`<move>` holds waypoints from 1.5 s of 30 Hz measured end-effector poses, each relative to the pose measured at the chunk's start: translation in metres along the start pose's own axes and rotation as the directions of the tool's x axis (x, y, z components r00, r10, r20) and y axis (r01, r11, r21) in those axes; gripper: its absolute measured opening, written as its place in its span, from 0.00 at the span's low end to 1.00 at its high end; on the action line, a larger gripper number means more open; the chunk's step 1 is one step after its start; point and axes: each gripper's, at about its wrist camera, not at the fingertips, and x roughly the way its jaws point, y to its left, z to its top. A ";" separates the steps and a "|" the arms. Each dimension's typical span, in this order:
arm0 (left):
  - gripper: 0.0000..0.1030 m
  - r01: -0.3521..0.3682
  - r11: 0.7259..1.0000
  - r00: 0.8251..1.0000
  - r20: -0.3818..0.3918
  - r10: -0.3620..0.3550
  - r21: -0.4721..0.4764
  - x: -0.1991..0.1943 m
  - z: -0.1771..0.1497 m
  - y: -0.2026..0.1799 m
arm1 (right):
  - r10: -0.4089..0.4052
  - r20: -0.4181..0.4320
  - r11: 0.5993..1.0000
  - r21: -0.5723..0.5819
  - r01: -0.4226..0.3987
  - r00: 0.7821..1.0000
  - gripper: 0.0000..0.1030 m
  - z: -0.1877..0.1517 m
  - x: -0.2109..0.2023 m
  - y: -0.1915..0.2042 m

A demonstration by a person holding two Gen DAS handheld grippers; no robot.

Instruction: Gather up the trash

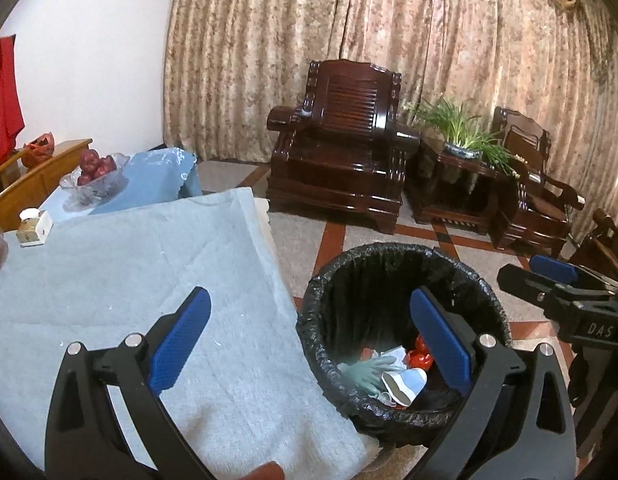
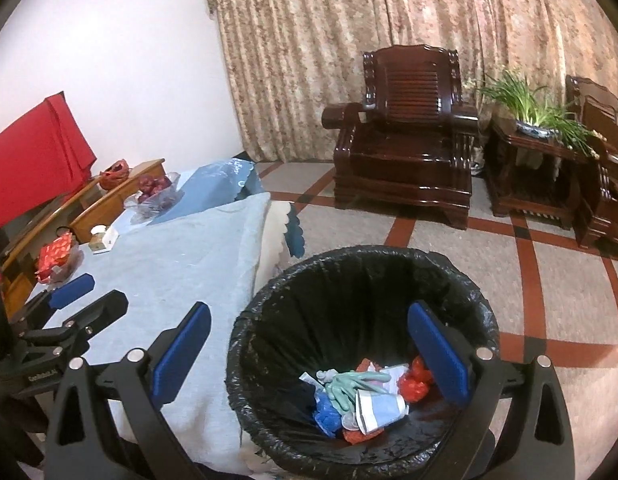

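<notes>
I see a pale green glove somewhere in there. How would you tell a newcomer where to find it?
Start at the table covered in light blue cloth; beside its corner on the floor stands a bin lined with a black bag. Look at the pile in its bottom: the glove lies on top, next to a blue-and-white paper cup, the only thing there with fingers.

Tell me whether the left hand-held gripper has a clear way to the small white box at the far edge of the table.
Probably yes. The left hand-held gripper is open and empty, and only bare blue cloth lies between it and the white box. The glass fruit bowl sits farther back, out of the way.
</notes>
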 end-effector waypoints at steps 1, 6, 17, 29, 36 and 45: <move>0.94 -0.001 1.000 1.000 0.004 0.001 0.000 -0.001 0.001 0.002 | 0.002 0.002 1.000 -0.004 -0.002 1.000 0.94 0.002 -0.002 0.000; 0.94 -0.009 1.000 1.000 0.027 0.009 0.002 -0.014 0.006 0.000 | 0.014 0.020 0.999 -0.029 -0.014 1.000 0.94 0.005 -0.010 0.008; 0.95 -0.024 1.000 0.999 0.045 0.024 -0.002 -0.022 0.008 -0.001 | 0.025 0.039 0.998 -0.058 -0.023 0.999 0.94 0.006 -0.017 0.017; 0.95 -0.030 1.000 0.998 0.054 0.031 -0.008 -0.026 0.009 0.000 | 0.025 0.050 0.997 -0.068 -0.022 0.998 0.94 0.004 -0.020 0.021; 0.95 -0.031 0.999 0.998 0.056 0.032 -0.010 -0.027 0.009 0.001 | 0.025 0.050 0.997 -0.075 -0.021 0.998 0.94 0.003 -0.020 0.020; 0.95 -0.031 0.999 0.998 0.055 0.031 -0.009 -0.026 0.008 0.001 | 0.026 0.050 0.997 -0.074 -0.022 0.998 0.94 0.003 -0.020 0.021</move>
